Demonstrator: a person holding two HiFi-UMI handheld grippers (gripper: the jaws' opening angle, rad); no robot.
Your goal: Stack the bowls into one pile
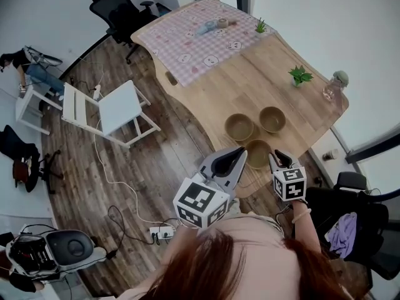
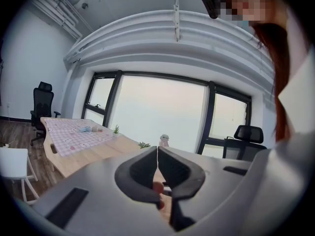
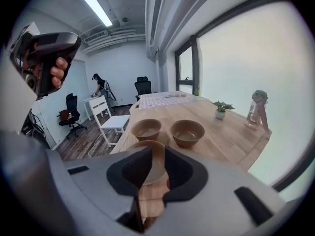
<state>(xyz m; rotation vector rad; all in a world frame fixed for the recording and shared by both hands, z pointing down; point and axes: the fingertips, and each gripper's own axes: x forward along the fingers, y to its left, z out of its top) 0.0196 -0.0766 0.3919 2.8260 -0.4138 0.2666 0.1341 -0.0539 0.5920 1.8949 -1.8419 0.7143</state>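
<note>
Three brown bowls stand near the front corner of the wooden table: a far left bowl, a far right bowl and a nearest bowl. All three are empty and apart from each other. My right gripper hovers at the nearest bowl's right side, open. In the right gripper view that nearest bowl shows through the gap of my right gripper, untouched, with the far left bowl and far right bowl beyond. My left gripper hangs left of the nearest bowl, shut and empty.
A small green plant and a glass bottle stand at the table's right edge. A checked cloth with small items covers the far end. A white chair stands on the floor to the left. A person is far left.
</note>
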